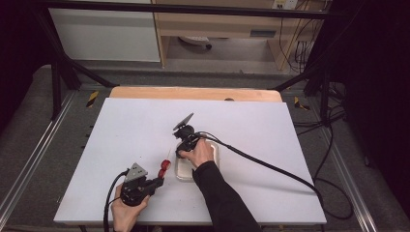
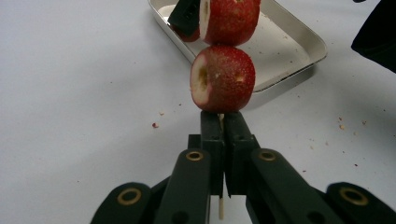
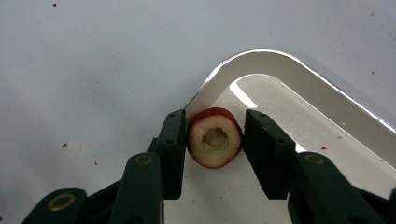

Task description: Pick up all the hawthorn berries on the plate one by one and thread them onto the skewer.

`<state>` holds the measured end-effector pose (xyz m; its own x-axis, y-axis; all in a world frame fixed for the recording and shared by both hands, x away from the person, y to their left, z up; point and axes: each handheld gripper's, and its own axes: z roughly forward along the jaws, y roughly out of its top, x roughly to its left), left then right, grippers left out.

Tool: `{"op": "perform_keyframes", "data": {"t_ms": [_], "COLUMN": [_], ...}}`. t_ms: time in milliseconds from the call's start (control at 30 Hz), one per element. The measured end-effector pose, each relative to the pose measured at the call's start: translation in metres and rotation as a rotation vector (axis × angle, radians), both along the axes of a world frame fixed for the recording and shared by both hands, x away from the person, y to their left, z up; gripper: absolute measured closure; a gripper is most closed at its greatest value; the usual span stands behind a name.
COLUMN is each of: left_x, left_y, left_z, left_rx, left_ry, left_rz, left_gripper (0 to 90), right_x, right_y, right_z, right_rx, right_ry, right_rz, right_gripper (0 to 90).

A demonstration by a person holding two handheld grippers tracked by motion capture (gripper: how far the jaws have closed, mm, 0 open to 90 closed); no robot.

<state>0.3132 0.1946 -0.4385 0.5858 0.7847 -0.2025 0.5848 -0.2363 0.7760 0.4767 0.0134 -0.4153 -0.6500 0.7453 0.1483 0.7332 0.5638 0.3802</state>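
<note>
Clearly, the left gripper [image 2: 219, 123] pinched a skewer [image 2: 221, 207] carrying two fruits [image 2: 223, 78]. At the tray's [image 3: 299, 70] eight o'clock corner, the right gripper's [image 3: 212, 140] half-spread jaws flanked a cored fruit [image 3: 215, 136]; squeezing gently, centred, seemed wisest.

Lab: black frame [image 1: 58, 72], trailing cables [image 1: 309, 48], white table [image 1: 135, 130].

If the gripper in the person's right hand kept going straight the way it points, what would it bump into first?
The cored red fruit piece lying in the metal tray: it already sits between the right gripper jaws, so going on would probably push it toward the tray's curved corner wall just behind. How far off that wall is cannot be judged.
</note>
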Motion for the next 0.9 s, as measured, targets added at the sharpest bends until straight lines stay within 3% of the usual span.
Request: {"op": "perform_keyframes", "data": {"t_ms": [200, 300, 533, 800, 900], "left_x": [0.0, -0.001, -0.003, -0.007, -0.008], "left_y": [-0.001, -0.003, -0.012, -0.03, -0.04], "left_z": [0.0, 0.001, 0.002, 0.004, 0.004], "left_rx": [-0.004, -0.007, -0.014, -0.039, -0.047], "left_ry": [-0.002, -0.008, -0.019, -0.03, -0.03], "left_rz": [0.0, 0.0, -0.007, -0.022, -0.027], "left_gripper": [88.1, 88.1, 88.1, 88.1, 88.1], "right_x": [-0.003, -0.007, -0.019, -0.032, -0.039], "right_y": [-0.004, -0.009, -0.037, -0.08, -0.099], "right_z": [0.008, 0.018, 0.04, 0.044, 0.042], "right_rx": [0.029, 0.048, 0.153, 0.293, 0.396], "right_ry": [0.01, -0.019, -0.056, -0.088, -0.109], "right_rz": [-0.014, -0.02, -0.056, -0.103, -0.137], "right_gripper": [60.3, 60.3, 60.4, 60.4, 60.4]}}
